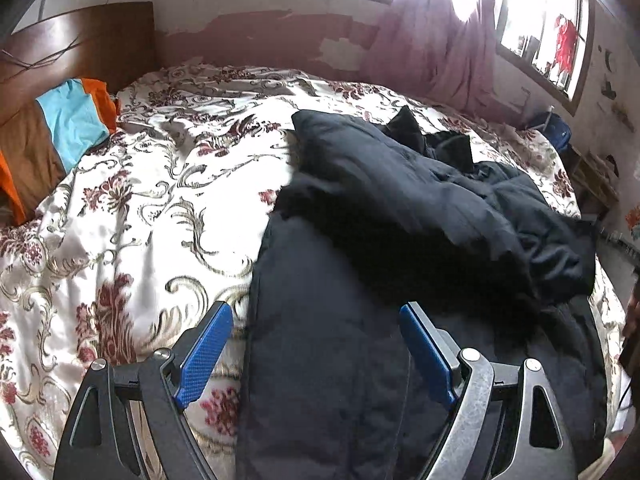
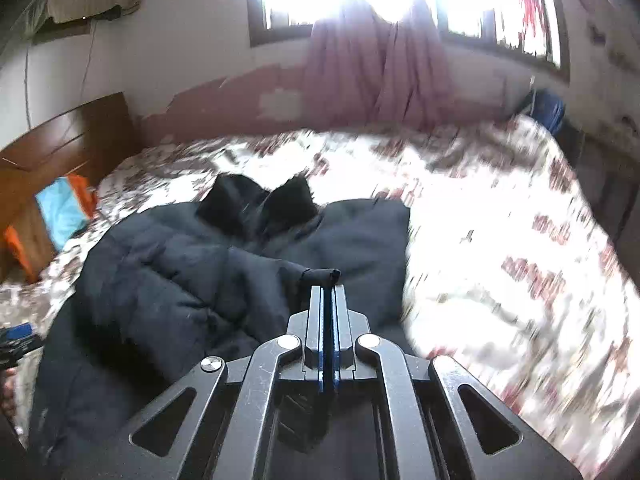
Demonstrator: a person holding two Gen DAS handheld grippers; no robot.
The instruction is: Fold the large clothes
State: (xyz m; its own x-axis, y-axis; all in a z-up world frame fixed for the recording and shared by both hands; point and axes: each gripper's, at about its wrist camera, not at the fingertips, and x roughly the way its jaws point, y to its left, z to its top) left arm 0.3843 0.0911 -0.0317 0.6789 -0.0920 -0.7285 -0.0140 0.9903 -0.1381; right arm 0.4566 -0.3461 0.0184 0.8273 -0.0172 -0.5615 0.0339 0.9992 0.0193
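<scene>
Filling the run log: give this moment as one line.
garment: dark padded jacket on floral bedspread | left tool: open over jacket | right tool: shut on jacket edge

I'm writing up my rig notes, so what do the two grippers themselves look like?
Both match: the left gripper and right gripper have black and bare-metal linkage arms with triangular cut-outs, round silver pivot pins, and flat jaws faced with textured blue pads. No cables or sleeves show.

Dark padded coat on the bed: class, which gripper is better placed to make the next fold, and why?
Right. The right gripper is already shut on a pinch of the dark padded coat, ready to pull it over. The left gripper hangs open above the coat, holding nothing.
</scene>
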